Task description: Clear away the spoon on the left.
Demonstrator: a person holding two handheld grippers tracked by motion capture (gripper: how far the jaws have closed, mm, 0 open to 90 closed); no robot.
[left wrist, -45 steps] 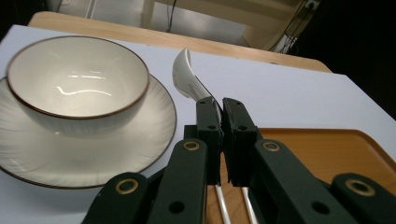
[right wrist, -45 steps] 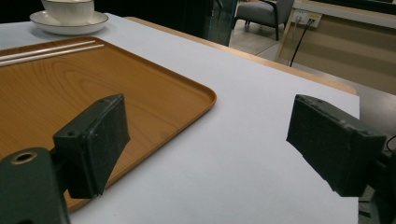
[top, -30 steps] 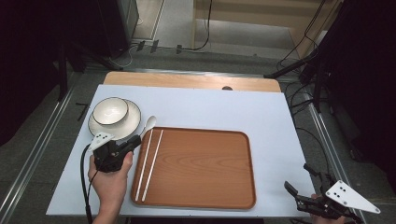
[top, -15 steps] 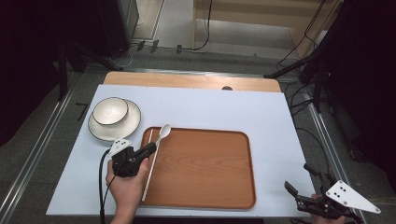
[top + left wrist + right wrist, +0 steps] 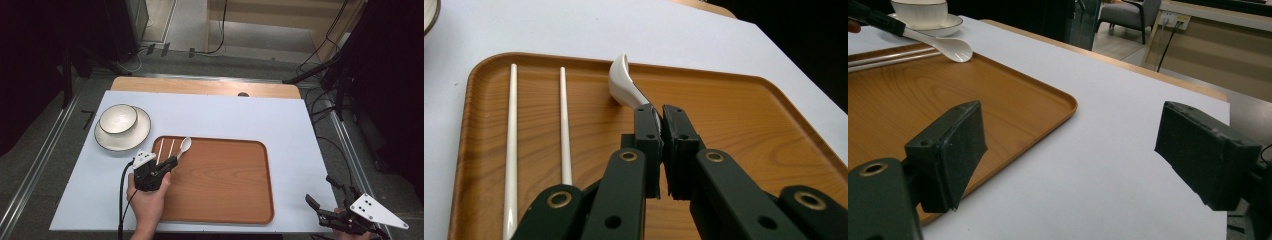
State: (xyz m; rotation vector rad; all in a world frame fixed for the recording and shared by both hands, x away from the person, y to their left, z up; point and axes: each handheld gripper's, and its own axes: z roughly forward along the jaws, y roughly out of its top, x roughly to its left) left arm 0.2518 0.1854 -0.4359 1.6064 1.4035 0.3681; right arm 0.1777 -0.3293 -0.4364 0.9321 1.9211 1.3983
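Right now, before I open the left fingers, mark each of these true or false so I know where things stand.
1. The left gripper is shut on the handle of the white spoon. True.
2. The spoon's bowl end lies over the wooden tray. True.
3. The two white chopsticks lie on the blue table beside the tray. False: they lie inside the tray, along its left edge.
4. The right gripper holds a chopstick. False: its fingers stand wide open with nothing between them, near the table's right front corner.
5. The bowl sits on a plate outside the tray. True.
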